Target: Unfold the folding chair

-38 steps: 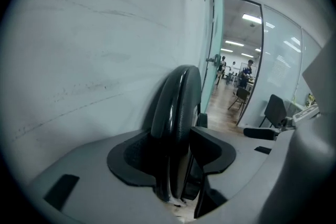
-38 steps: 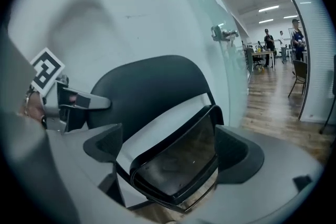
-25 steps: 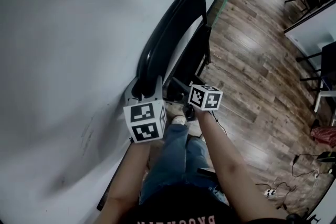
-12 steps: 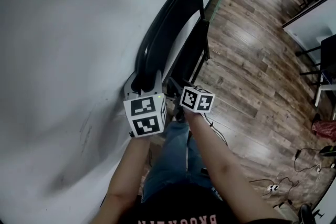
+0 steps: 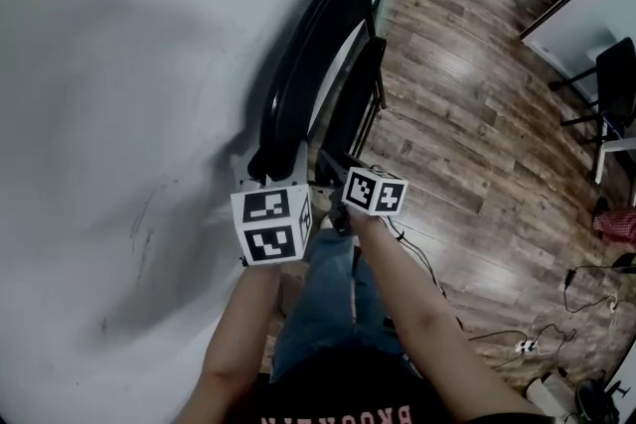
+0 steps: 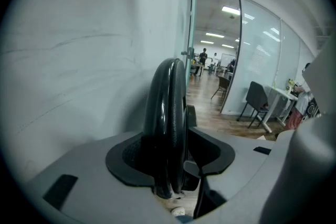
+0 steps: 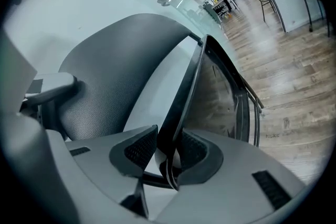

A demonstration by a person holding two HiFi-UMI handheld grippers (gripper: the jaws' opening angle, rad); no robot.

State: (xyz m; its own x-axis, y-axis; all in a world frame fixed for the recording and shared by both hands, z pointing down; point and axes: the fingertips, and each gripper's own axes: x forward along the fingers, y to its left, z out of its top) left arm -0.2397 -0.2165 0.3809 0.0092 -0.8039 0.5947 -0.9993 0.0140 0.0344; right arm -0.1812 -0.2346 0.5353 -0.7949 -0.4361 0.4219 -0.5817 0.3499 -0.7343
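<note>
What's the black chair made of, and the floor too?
The folding chair has a frame tube that looks like glossy black painted metal: it shows bright streaks. Its back pad looks like grainy faux leather, matte. The floor looks like wood planks, maybe laminate, with sheen.

Right tool: a second ago clear of the folding chair, jaws wide. Now moved in against it, jaws closed on thin black seat edge.

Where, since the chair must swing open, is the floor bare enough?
Bare wood floor lies right of the folding chair, up to the office chair. Crowded: the wall hugs its left, and a power strip lies lower right.
</note>
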